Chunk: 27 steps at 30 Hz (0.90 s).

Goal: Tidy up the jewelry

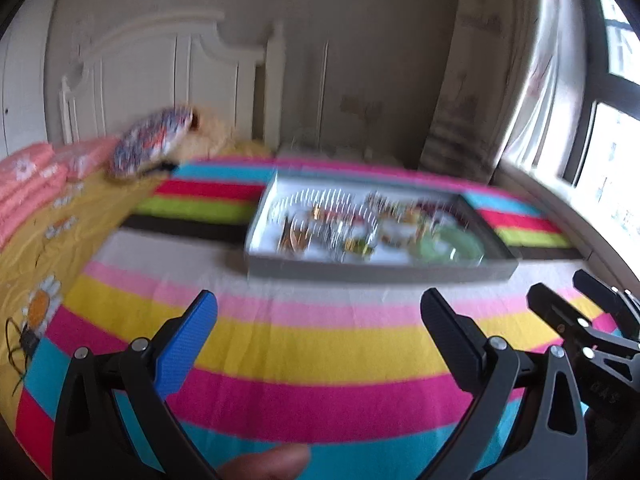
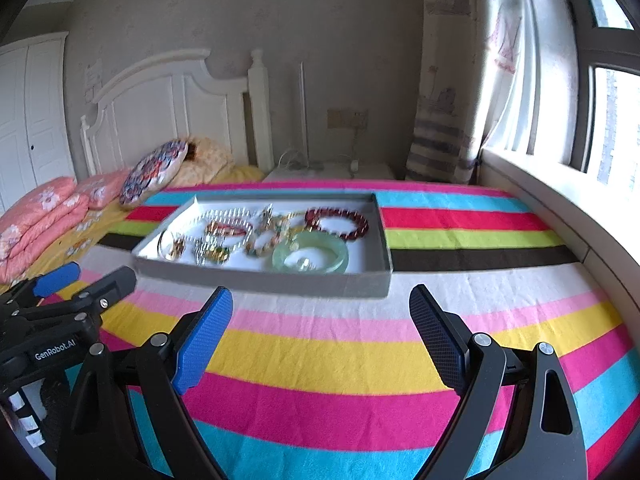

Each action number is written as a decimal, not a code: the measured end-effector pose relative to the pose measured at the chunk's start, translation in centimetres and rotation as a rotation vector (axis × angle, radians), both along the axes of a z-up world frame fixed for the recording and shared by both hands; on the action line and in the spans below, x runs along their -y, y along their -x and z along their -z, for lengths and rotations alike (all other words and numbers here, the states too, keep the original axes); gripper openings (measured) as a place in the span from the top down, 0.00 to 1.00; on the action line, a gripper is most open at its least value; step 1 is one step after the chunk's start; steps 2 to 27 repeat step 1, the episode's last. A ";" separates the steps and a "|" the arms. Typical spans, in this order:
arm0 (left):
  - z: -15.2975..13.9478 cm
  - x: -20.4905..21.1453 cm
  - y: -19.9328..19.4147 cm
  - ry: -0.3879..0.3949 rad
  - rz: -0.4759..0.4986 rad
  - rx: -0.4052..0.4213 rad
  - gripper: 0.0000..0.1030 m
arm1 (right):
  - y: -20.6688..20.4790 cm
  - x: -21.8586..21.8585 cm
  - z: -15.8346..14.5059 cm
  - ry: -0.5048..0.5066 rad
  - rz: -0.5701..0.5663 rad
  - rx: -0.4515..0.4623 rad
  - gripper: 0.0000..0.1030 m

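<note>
Both grippers (image 1: 318, 312) (image 2: 320, 308) agape before jewelry tray (image 2: 260, 280)

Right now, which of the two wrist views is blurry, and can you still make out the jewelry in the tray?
Left wrist view: motion-smeared, so the tray shows only streaks. Right wrist view: fairly sharp; the green bangle and red bead bracelet read clearly. Both views: fisheye bends the striped blanket, and the window blows out.

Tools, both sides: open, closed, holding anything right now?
Left tool: open, nothing between its fingers, above the striped blanket.
Right tool: open, empty, short of the jewelry tray.
</note>
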State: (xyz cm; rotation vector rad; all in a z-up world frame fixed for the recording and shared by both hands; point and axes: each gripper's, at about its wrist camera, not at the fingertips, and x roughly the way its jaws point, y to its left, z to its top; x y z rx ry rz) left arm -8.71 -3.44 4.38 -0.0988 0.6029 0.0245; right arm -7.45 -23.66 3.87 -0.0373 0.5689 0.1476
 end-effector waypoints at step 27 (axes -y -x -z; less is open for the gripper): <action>0.7 -0.4 -0.4 0.013 0.000 -0.056 0.02 | -0.2 -0.1 0.3 0.029 0.001 -0.023 0.16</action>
